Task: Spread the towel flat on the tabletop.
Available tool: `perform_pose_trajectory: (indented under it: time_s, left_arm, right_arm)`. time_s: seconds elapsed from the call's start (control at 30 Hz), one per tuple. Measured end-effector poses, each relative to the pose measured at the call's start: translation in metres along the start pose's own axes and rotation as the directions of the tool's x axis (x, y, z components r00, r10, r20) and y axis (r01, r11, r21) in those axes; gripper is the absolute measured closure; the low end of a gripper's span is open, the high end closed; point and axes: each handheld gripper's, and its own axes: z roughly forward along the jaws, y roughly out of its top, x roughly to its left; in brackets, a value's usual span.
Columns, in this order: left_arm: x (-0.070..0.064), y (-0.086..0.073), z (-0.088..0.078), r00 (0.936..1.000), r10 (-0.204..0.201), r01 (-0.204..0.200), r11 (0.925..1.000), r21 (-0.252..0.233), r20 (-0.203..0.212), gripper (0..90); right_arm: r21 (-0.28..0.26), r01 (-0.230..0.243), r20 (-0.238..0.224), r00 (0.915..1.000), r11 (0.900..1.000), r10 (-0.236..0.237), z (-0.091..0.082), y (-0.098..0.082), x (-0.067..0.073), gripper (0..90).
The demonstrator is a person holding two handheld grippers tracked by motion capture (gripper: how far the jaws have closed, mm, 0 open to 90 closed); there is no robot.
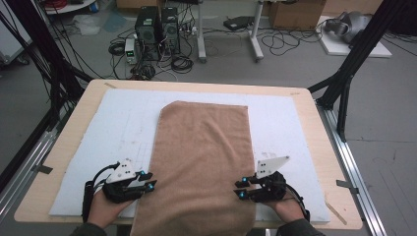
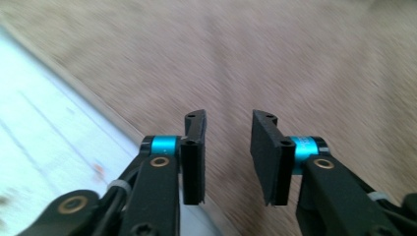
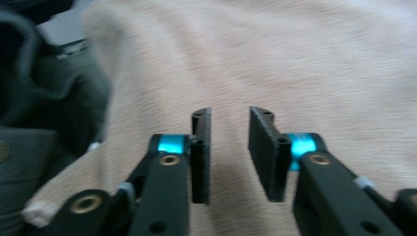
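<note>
At the near desk (image 1: 314,123) edge, the left tool (image 1: 150,181) and right tool (image 1: 239,189) flank the brown towel (image 1: 201,157), each with jaws apart and empty above its side edges. The towel lies lengthwise on a white mat (image 1: 113,123), its near end draping off the desk. No writing is legible.

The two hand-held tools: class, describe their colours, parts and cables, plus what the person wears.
Each tool, left and right, is black, with flat black jaw pads on blue collars, brass-coloured rivets and a pale three-cornered plate on top. Blue lights glow near the tips. Black cables loop from each. The sleeves are dark.
</note>
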Motion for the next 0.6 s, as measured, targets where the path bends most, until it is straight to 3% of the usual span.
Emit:
perform_pose_trajectory:
  time_s: [0.07, 0.13, 0.2, 0.3, 0.33, 0.4, 0.5, 0.6]
  left_arm:
    - [0.009, 0.005, 0.005, 0.9995, 0.002, -0.003, 0.9999, -0.012, -0.032, 60.5]
    - [0.019, 0.010, 0.013, 0.9972, 0.005, -0.005, 1.0000, -0.006, -0.075, 59.8]
    - [0.029, 0.013, 0.025, 0.9977, -0.020, 0.021, 0.9996, 0.020, -0.065, 59.7]
    - [0.035, 0.010, 0.042, 0.9982, -0.032, 0.037, 0.9941, 0.102, -0.050, 64.6]
    - [0.035, 0.011, 0.041, 0.9982, -0.037, 0.041, 0.9945, 0.096, -0.048, 68.4]
    - [0.031, 0.012, 0.040, 0.9985, -0.024, 0.029, 0.9936, 0.109, -0.049, 84.8]
    - [0.025, 0.011, 0.033, 1.0000, -0.004, 0.003, 0.9924, 0.123, 0.006, 86.4]
    - [0.027, 0.009, 0.030, 0.9997, -0.004, 0.006, 0.9954, 0.096, -0.023, 81.2]
  right_arm:
    - [-0.009, -0.012, 0.039, 0.9992, 1.000, 0.013, 0.000, 0.003, -0.007, 62.0]
    - [-0.007, -0.029, 0.081, 0.9963, 1.000, 0.030, 0.003, 0.006, -0.016, 61.4]
    - [0.005, -0.032, 0.110, 0.9935, 0.999, 0.031, 0.008, 0.010, -0.022, 58.4]
    - [0.055, -0.035, 0.115, 0.9929, 0.998, 0.028, 0.020, 0.011, -0.030, 58.1]
    - [0.077, -0.042, 0.115, 0.9929, 0.996, 0.033, 0.024, 0.011, -0.031, 57.2]
    - [0.098, -0.040, 0.107, 0.9938, 0.994, 0.030, 0.030, 0.009, -0.032, 56.2]
    - [0.084, -0.050, 0.096, 0.9945, 0.995, 0.042, 0.029, 0.006, -0.030, 55.7]
    - [0.079, -0.052, 0.098, 0.9942, 0.996, 0.044, 0.025, 0.005, -0.029, 54.5]
